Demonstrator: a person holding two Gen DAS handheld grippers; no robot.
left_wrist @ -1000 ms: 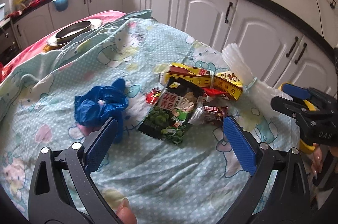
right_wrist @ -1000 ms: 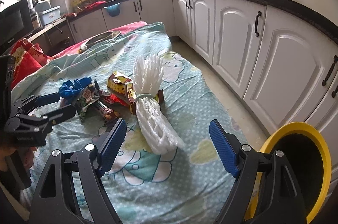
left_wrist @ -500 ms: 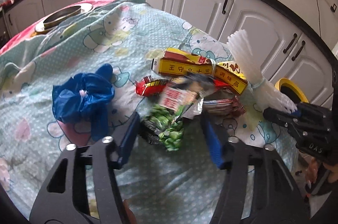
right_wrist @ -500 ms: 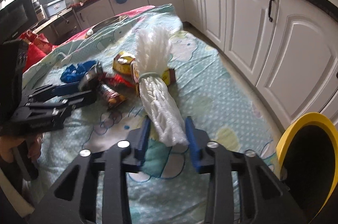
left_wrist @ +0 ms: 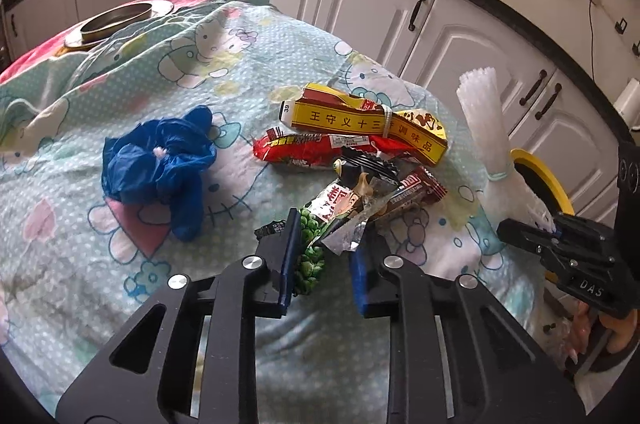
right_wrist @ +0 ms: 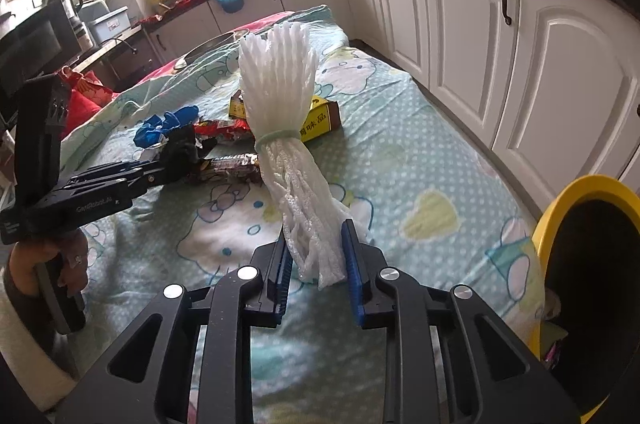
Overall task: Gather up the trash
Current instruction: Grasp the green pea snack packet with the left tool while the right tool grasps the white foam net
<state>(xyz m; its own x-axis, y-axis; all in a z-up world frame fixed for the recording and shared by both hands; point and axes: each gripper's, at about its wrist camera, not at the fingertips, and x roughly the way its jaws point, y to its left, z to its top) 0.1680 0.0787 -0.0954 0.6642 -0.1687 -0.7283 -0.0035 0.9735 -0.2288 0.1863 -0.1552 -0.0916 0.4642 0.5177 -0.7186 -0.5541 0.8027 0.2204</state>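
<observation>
My left gripper (left_wrist: pixel 322 260) is shut on a green pea snack packet (left_wrist: pixel 326 220), lifting its near end off the cloth. My right gripper (right_wrist: pixel 314 264) is shut on the lower end of a white foam net bundle (right_wrist: pixel 280 95), tied with a band and held up tilted; the bundle also shows in the left wrist view (left_wrist: pixel 486 119). A yellow box (left_wrist: pixel 360 121), a red wrapper (left_wrist: pixel 308 149), a brown bar wrapper (left_wrist: pixel 416 189) and a crumpled blue bag (left_wrist: pixel 156 163) lie on the table. A yellow-rimmed bin (right_wrist: pixel 592 264) stands at the right.
The table wears a light-green cartoon cloth (left_wrist: pixel 120 95). A metal pan (left_wrist: pixel 116 19) sits at its far end. White cabinets (right_wrist: pixel 480 23) line the right side across a narrow floor strip. My left gripper (right_wrist: pixel 188 155) shows in the right wrist view.
Both grippers closed from open: the left on the green packet, the right on the foam net bundle. Both items have been lifted slightly off the cloth.
</observation>
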